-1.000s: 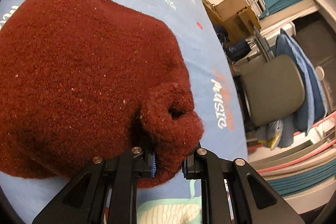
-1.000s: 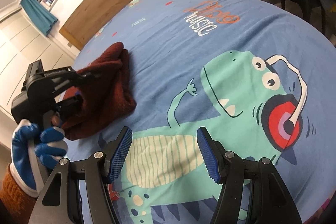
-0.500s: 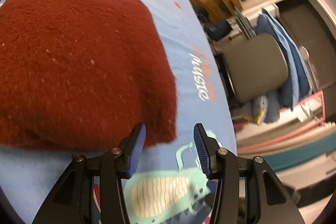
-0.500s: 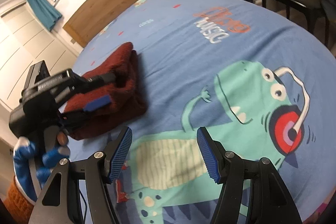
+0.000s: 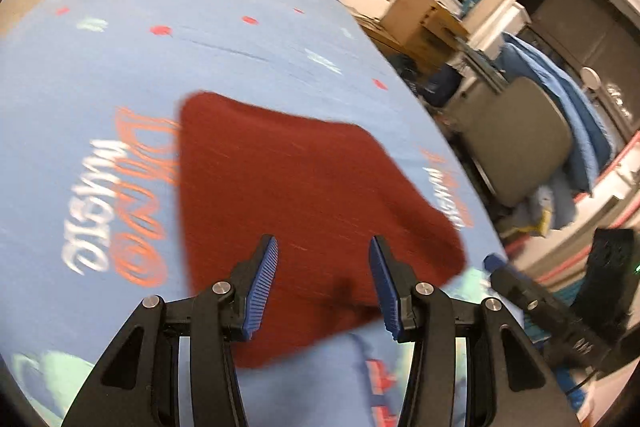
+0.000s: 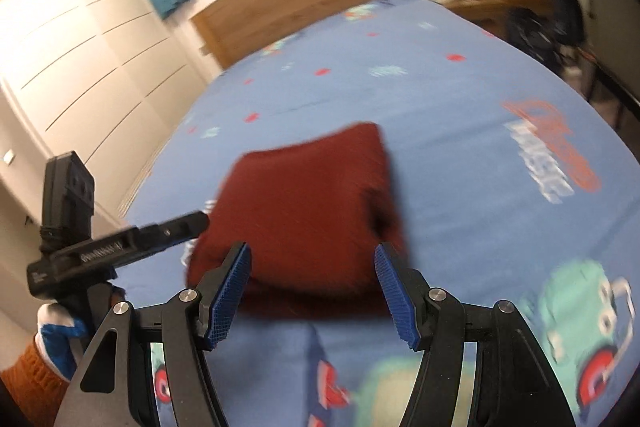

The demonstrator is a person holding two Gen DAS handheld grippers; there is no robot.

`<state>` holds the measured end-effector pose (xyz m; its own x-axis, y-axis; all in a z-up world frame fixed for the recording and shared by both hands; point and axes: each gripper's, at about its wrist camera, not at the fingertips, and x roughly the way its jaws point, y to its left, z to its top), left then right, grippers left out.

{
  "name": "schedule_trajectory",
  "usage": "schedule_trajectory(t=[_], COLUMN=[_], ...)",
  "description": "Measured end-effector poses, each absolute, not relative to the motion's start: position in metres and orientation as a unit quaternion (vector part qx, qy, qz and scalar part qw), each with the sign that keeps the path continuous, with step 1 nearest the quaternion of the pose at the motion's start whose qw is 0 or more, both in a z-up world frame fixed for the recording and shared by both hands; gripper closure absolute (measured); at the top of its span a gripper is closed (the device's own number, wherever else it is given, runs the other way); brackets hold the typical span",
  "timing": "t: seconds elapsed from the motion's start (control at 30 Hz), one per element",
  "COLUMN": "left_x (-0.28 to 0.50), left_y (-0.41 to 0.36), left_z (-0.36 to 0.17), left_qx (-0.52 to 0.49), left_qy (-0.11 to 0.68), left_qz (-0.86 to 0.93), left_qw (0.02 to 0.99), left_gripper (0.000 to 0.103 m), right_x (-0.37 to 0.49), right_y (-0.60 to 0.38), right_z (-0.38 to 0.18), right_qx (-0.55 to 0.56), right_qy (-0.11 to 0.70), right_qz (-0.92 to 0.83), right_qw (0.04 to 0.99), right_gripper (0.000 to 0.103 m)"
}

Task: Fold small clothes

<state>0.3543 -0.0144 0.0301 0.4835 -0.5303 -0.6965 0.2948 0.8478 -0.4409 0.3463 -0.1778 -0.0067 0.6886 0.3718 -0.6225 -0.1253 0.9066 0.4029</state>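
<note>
Lay folded, roughly square: fuzzy maroon garment (image 5: 304, 211) on printed blue bed (image 5: 100, 75). Parted and empty above its near edge: left gripper (image 5: 323, 283), just opened; right gripper (image 6: 312, 293), wider.

Warm indoor light, motion blur

**Black frames, blue pads, one knitted cuff**

Here's the left gripper (image 5: 323, 281): matte black angular arms with triangular cut-outs, silver round screw heads at the pivots, ribbed blue pads (image 5: 262, 287) lining both fingers. The right gripper (image 6: 312, 297) matches it, same black frame, same silver screws, same ridged blue pads (image 6: 394, 297). Seen from the right wrist, the left unit carries small white lettering along its black body. The hand (image 6: 60, 337) wears a blue-and-white glove, and an orange ribbed knitted sleeve (image 6: 30, 379) shows below.
</note>
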Motion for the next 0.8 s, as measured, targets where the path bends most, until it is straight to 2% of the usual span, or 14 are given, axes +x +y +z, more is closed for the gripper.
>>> schedule_trajectory(t=[0.2,0.4,0.8], left_x=[0.36,0.339,0.314], left_y=[-0.029,-0.042,-0.055], left_z=[0.007,-0.026,-0.055], left_qx=[-0.078,-0.011,0.057], left_qy=[0.46,0.472,0.458], left_qz=[-0.259,-0.291,-0.287], left_qw=[0.846,0.832,0.839], left_gripper=[0.061,0.061,0.059], right_x=[0.406,0.445,0.441], right_y=[-0.143,-0.164,-0.177], right_z=[-0.028,-0.072,-0.105], right_qx=[0.133,0.126,0.099], right_qy=[0.399,0.446,0.434], right_qz=[0.148,0.117,0.154], right_qw=[0.895,0.878,0.882], right_gripper=[0.037,0.037,0.037])
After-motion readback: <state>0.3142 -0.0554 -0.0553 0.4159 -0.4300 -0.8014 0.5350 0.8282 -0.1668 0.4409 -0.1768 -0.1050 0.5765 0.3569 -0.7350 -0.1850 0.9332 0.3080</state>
